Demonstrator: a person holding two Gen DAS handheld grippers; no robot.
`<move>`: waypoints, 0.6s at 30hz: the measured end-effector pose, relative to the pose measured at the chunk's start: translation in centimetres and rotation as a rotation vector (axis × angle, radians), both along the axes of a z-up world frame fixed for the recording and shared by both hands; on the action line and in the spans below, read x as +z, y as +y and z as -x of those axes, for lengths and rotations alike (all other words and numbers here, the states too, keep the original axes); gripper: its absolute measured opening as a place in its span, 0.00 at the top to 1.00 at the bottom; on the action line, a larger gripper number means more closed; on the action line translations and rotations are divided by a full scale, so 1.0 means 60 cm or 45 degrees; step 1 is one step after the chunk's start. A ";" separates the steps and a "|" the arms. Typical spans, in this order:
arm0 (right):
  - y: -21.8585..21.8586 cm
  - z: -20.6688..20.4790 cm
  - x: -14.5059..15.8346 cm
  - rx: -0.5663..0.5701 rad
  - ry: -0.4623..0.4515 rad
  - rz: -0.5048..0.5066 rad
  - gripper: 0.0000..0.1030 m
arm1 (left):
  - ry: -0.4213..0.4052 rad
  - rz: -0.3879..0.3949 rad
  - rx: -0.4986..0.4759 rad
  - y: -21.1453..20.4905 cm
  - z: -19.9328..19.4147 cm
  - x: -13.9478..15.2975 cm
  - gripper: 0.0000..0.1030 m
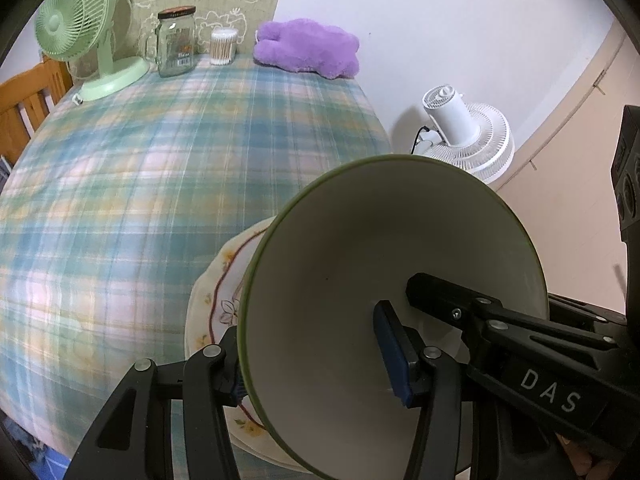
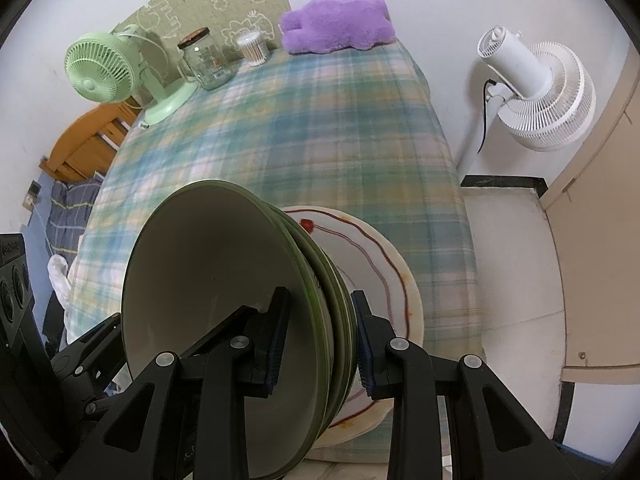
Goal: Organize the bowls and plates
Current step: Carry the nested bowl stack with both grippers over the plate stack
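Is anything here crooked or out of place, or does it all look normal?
The stack of green bowls stands tipped on edge over the flowered plate, pinched at the rims by both the left gripper and right gripper. Oddly, a purple plush toy lies on the checked tablecloth. Nothing looks spilled or broken.

tilted green-rimmed bowls [image 2: 224,280] over floral plates [image 2: 384,280]
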State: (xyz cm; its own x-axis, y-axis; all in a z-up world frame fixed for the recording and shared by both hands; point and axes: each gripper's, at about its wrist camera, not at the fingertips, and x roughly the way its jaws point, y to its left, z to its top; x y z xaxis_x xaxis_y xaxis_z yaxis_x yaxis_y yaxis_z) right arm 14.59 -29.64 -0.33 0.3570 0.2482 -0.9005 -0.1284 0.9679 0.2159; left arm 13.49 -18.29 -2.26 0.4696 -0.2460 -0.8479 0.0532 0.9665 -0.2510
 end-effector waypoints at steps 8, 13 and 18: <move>0.000 -0.015 -0.028 0.037 0.067 -0.004 0.68 | 0.068 -0.029 0.041 -0.002 -0.004 -0.020 0.49; 0.003 -0.022 -0.037 0.046 0.066 0.005 0.68 | 0.061 -0.034 0.051 -0.002 -0.012 -0.029 0.50; 0.003 -0.035 -0.042 0.054 0.051 0.001 0.67 | 0.042 -0.084 0.063 -0.005 -0.022 -0.029 0.53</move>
